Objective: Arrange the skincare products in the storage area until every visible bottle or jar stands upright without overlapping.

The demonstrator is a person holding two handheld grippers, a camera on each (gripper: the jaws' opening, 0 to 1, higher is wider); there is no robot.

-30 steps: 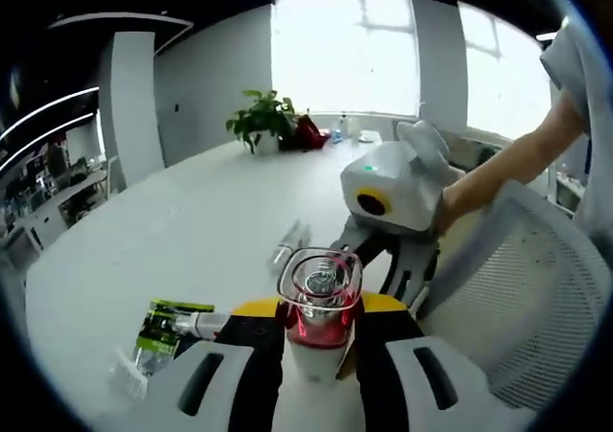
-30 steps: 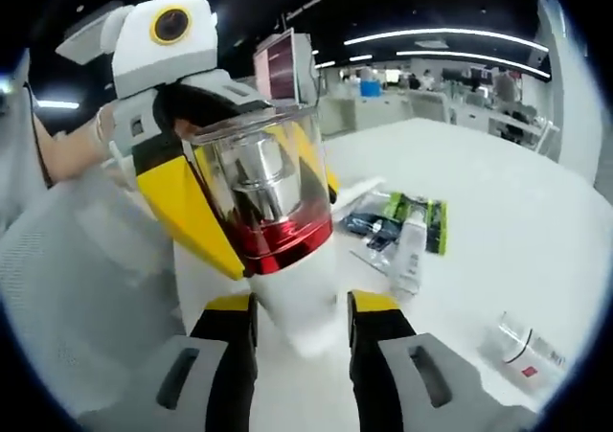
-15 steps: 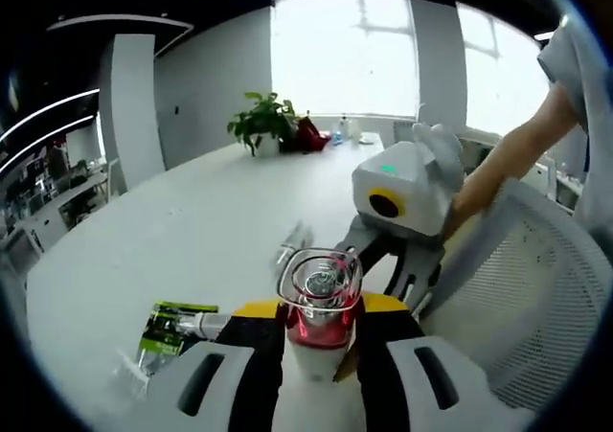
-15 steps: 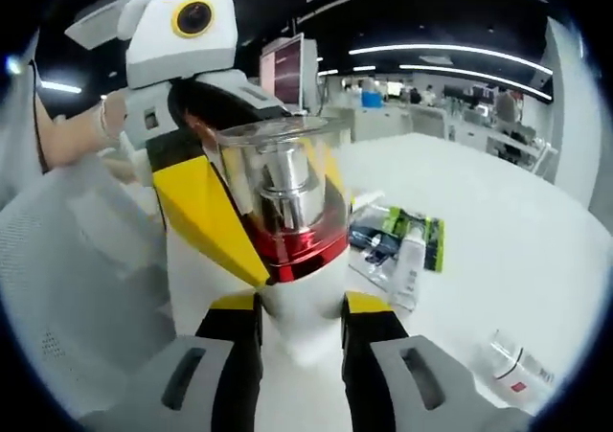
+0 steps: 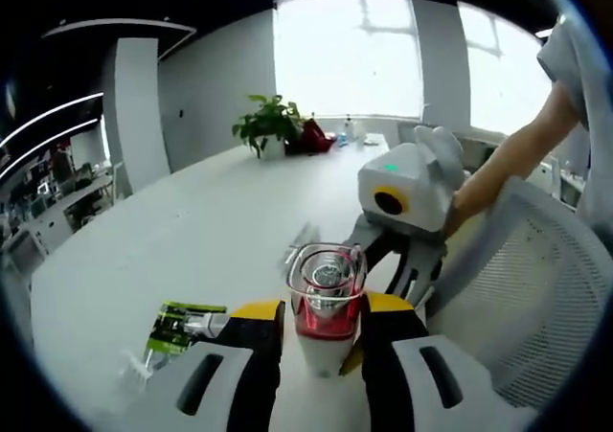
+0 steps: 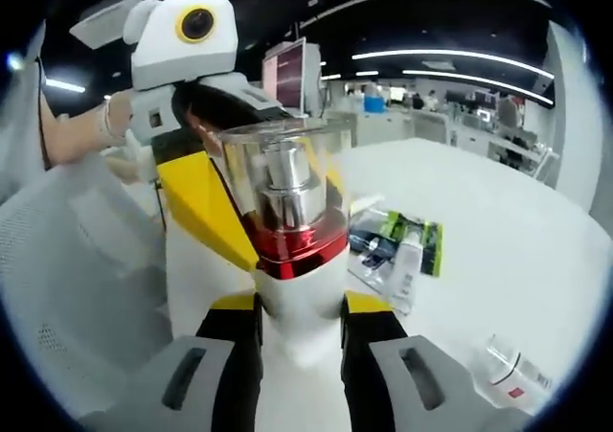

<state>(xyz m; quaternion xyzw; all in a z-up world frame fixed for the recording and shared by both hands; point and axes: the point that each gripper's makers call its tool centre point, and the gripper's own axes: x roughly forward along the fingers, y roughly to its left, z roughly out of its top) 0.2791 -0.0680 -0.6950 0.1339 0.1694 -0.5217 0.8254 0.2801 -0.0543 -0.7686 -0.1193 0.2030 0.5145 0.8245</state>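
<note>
White bottle [image 6: 297,288] with red collar and clear cap stands upright; tube [image 6: 407,250] lies flat, seemingly on packets.

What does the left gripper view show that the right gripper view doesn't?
Left gripper view alone: a potted plant by bright windows, and the right tongs. Right gripper view alone: a red screen, office desks, a clear bottle lying down, and the left tongs. Both: the red-collared pump bottle gripped by both tongs, the green packet and the white table.

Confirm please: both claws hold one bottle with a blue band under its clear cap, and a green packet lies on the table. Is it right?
Not quite. The band under the clear cap of the bottle is red, not blue, as the right gripper view shows. Both the left claw and right claw do hold it, and the green packet lies on the table.
</note>
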